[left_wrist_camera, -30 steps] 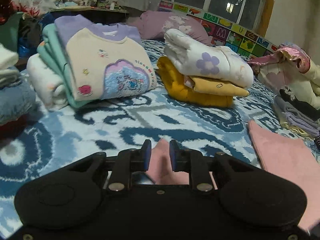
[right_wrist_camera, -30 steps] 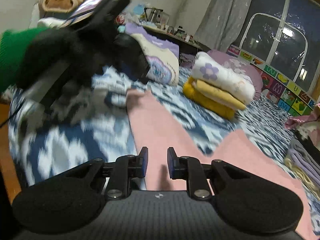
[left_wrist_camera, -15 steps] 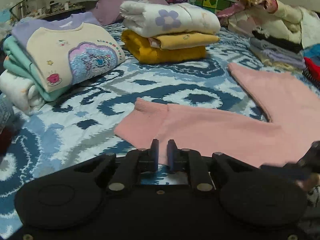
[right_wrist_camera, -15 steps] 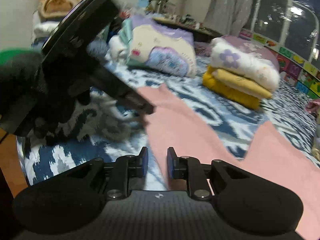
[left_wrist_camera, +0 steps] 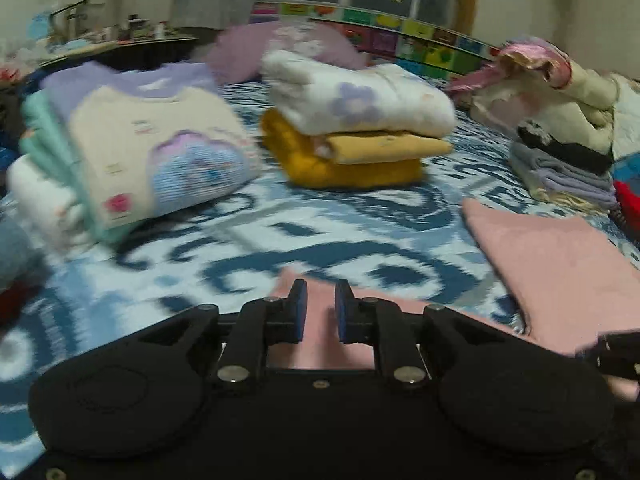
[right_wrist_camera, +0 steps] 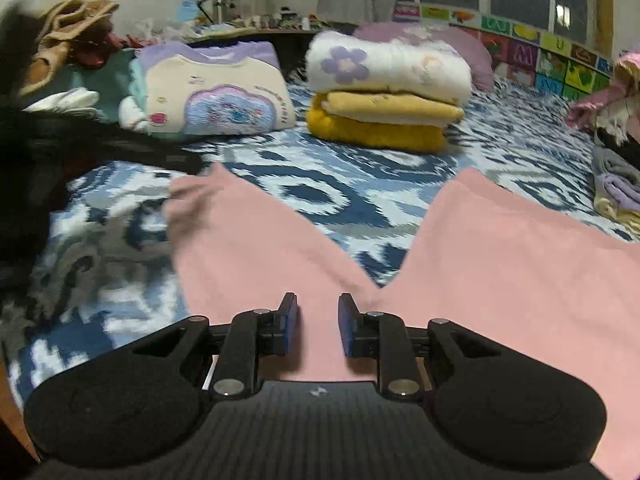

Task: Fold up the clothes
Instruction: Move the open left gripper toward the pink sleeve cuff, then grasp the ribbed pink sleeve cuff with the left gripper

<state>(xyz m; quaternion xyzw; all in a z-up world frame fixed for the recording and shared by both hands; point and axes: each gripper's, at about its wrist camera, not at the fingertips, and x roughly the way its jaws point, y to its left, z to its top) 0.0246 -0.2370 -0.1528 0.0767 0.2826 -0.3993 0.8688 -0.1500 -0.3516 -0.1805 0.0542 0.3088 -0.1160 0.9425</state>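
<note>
- Two hand-held grippers hang low over a bed with a blue-and-white patterned bedspread [right_wrist_camera: 360, 200], both pointing down toward a pair of pink trousers [right_wrist_camera: 500, 248] laid flat on it.
- In the right wrist view the right gripper [right_wrist_camera: 318, 326] sits over the crotch of the trousers, with one leg running ahead to its left and the other ahead to its right; its jaws are opening, with a clear gap between the blue pads and only flat pink cloth seen beyond the gap, nothing pinched.
- In the left wrist view the left gripper [left_wrist_camera: 321, 312] sits over the end of one trouser leg; its pads stand a narrow gap apart, pink cloth lies under and behind the gap, and I cannot tell whether the pads touch it.
- Ahead and left of both grippers lies a folded stack topped by a cream sweatshirt with a purple collar [right_wrist_camera: 216, 92].
- Straight ahead, well apart from the trousers, a folded white fleece with a purple flower [right_wrist_camera: 384, 66] rests on folded yellow garments [right_wrist_camera: 376, 130].
- Far right of the left gripper lies a loose heap of clothes [left_wrist_camera: 560, 92], with grey folded pieces [left_wrist_camera: 560, 176] under it.
- Blur softens the left wrist view.
</note>
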